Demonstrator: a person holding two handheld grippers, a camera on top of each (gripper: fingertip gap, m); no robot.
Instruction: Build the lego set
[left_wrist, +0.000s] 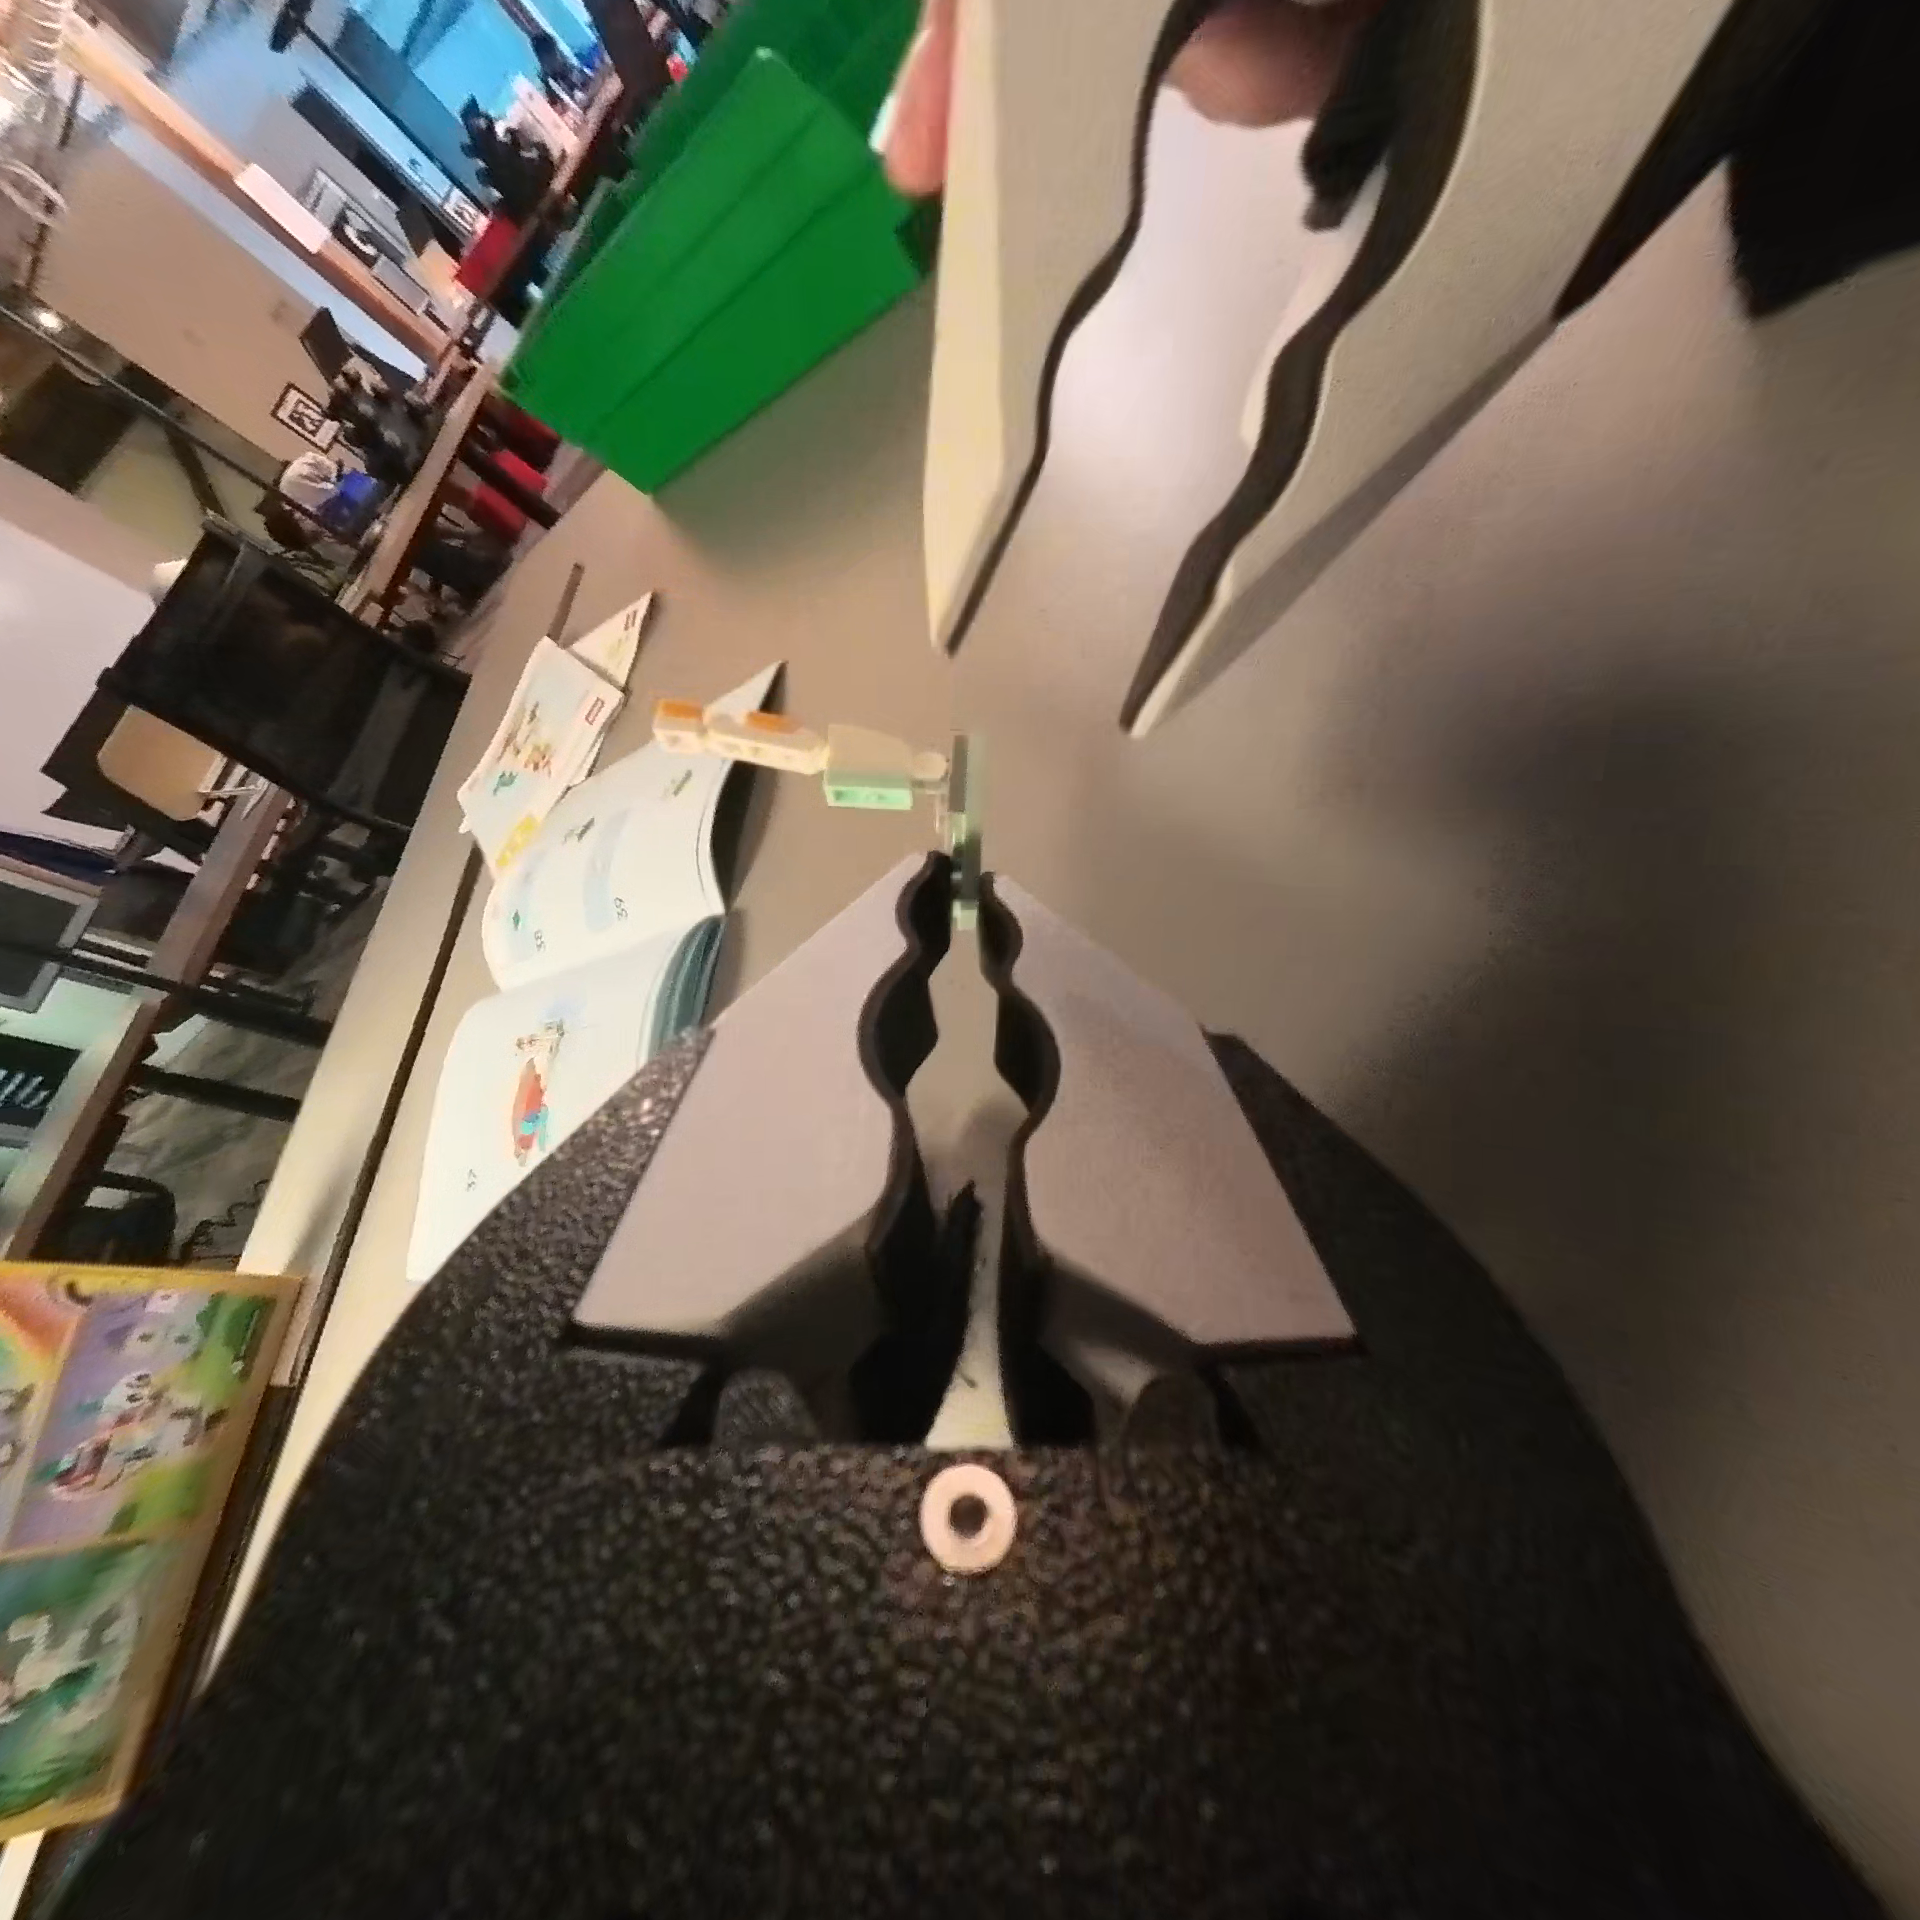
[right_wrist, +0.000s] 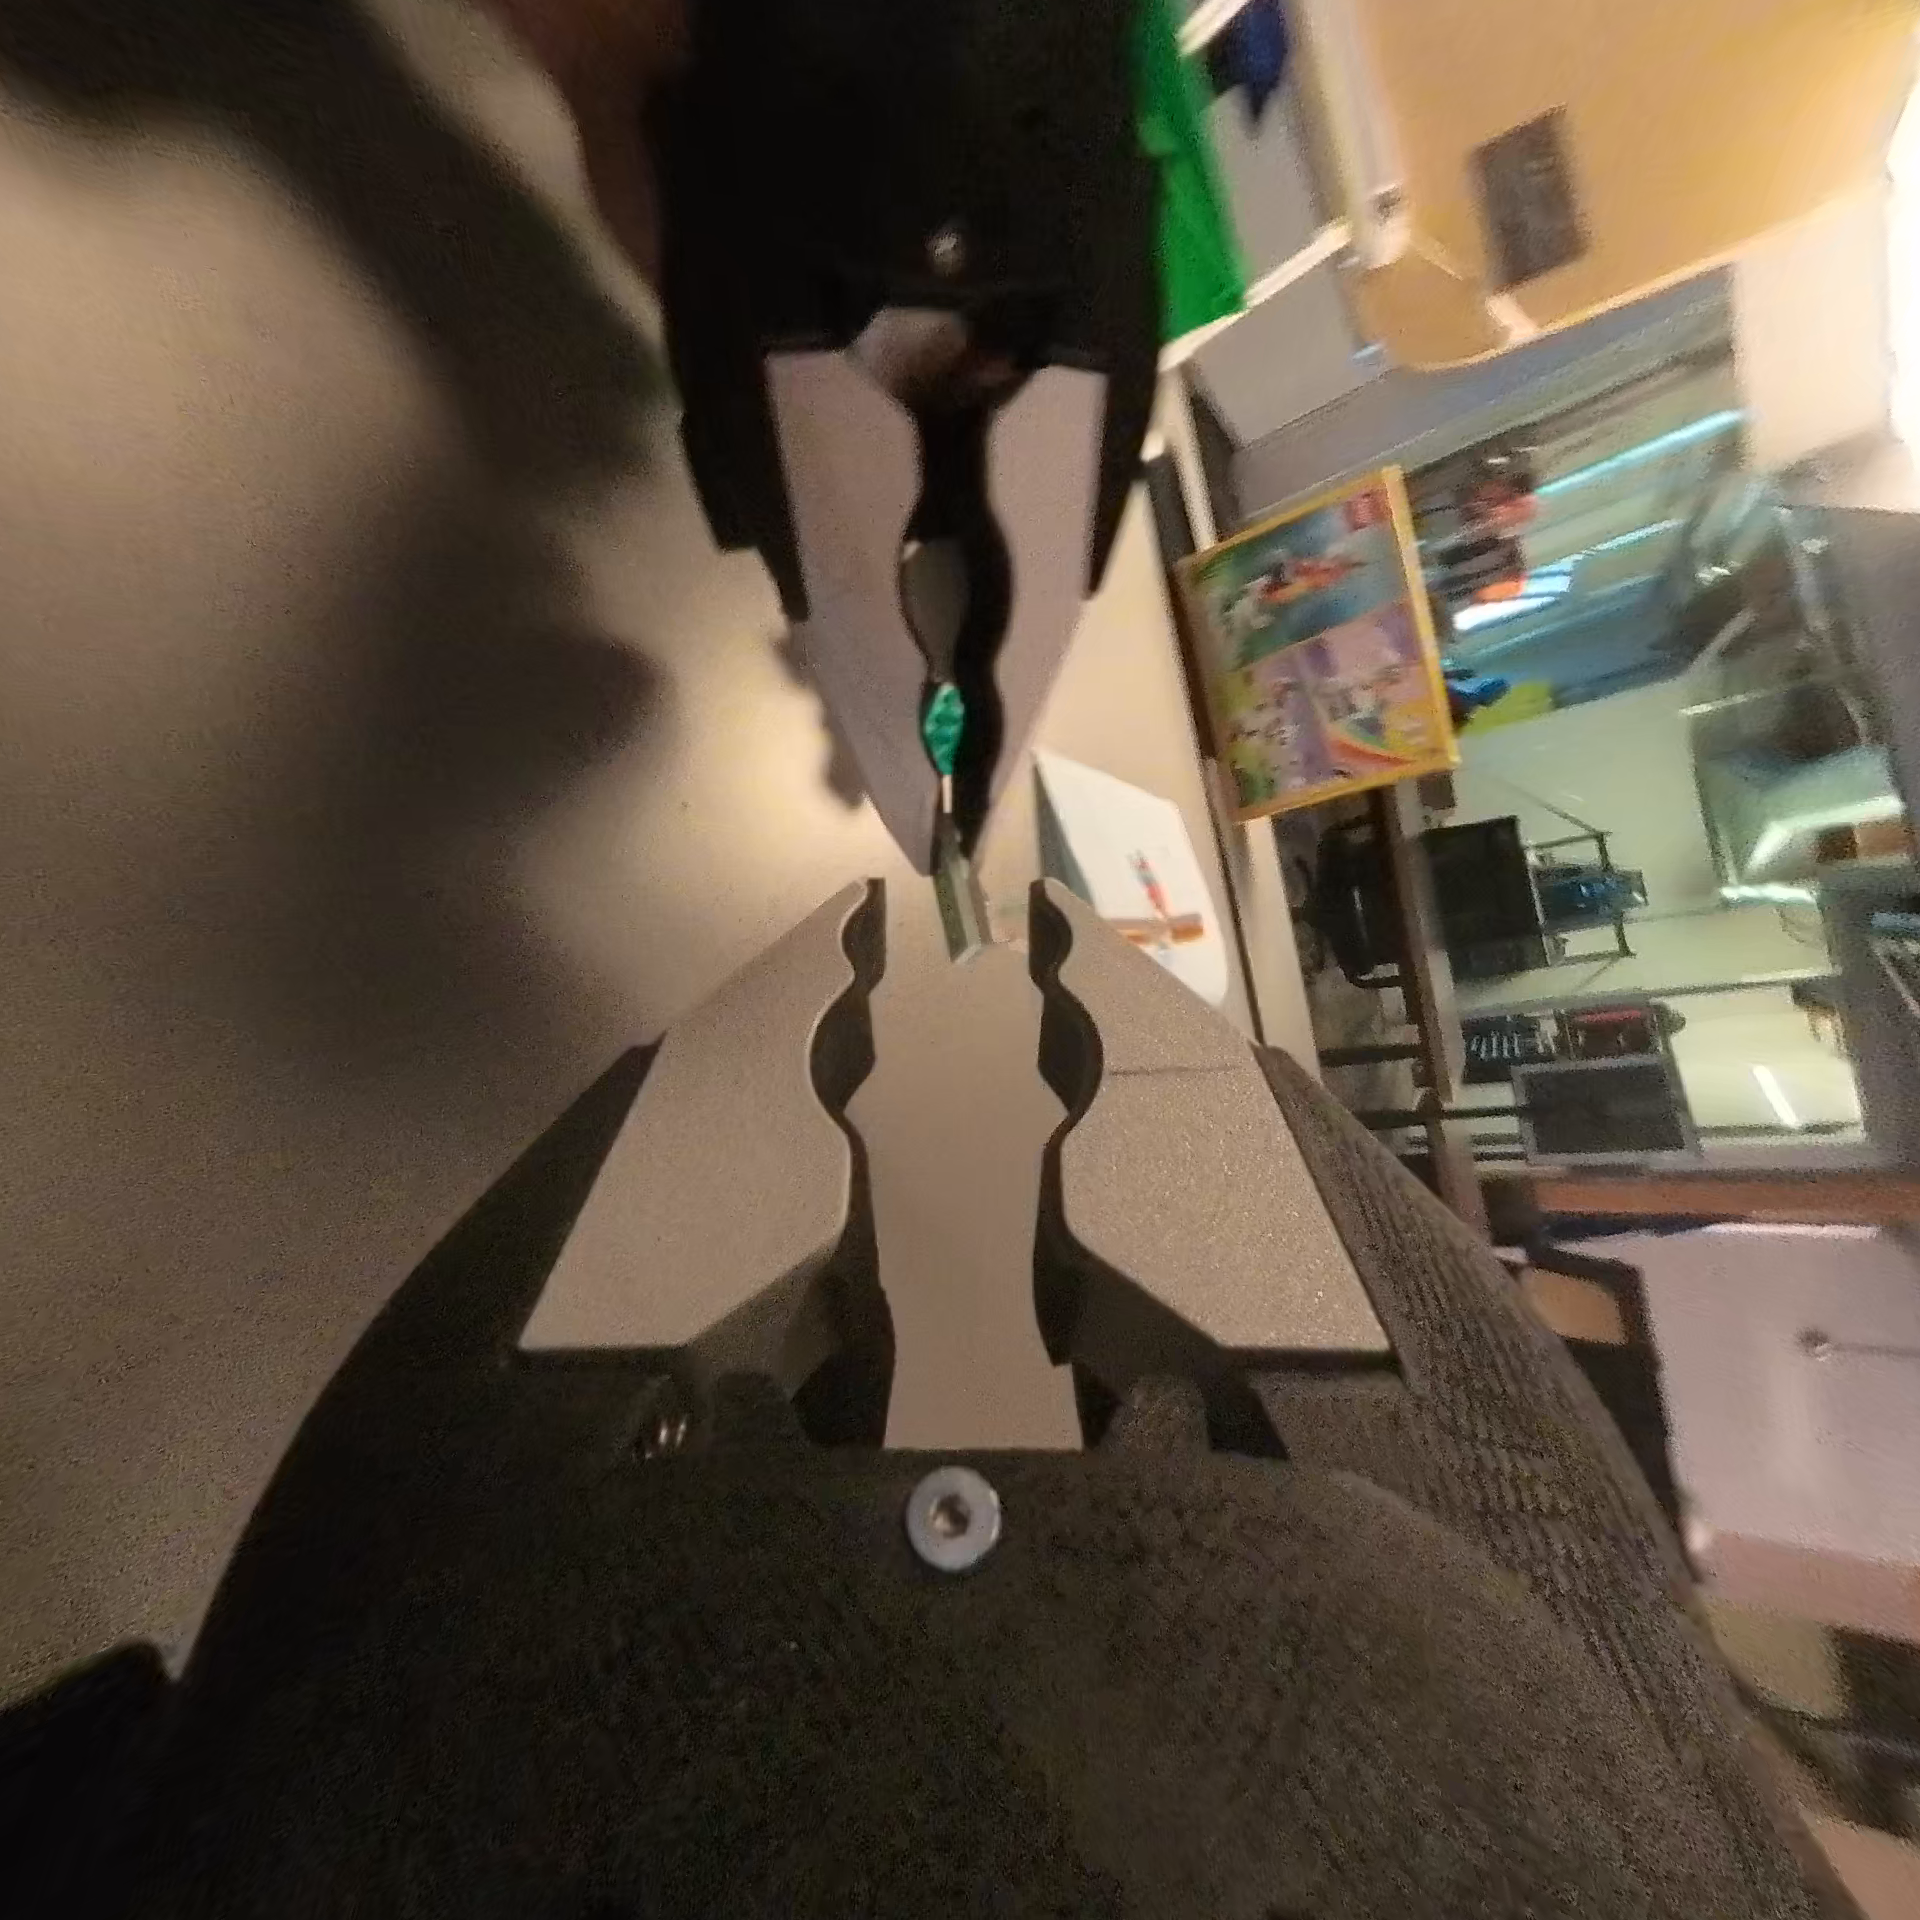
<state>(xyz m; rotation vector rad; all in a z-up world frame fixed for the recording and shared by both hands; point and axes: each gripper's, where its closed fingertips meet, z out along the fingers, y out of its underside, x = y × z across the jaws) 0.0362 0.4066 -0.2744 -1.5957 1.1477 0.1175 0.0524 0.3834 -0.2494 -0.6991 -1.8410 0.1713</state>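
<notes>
Your left gripper (left_wrist: 964, 883) is pinching the edge of one thin pale-green plate (left_wrist: 961, 821), its jaws closed on it. One small lego build (left_wrist: 800, 753) is sticking out sideways from that plate: white and mint blocks with two orange tiles. Your right gripper (right_wrist: 951, 909) is standing with its jaws apart, gripping nothing, tips just beside the plate. Farther out, you are working over one grey table (left_wrist: 1558, 935). Two open booklets (left_wrist: 582, 883) are lying on it, with one green bin (left_wrist: 727, 281) and one picture box (right_wrist: 1320, 644) beyond.
</notes>
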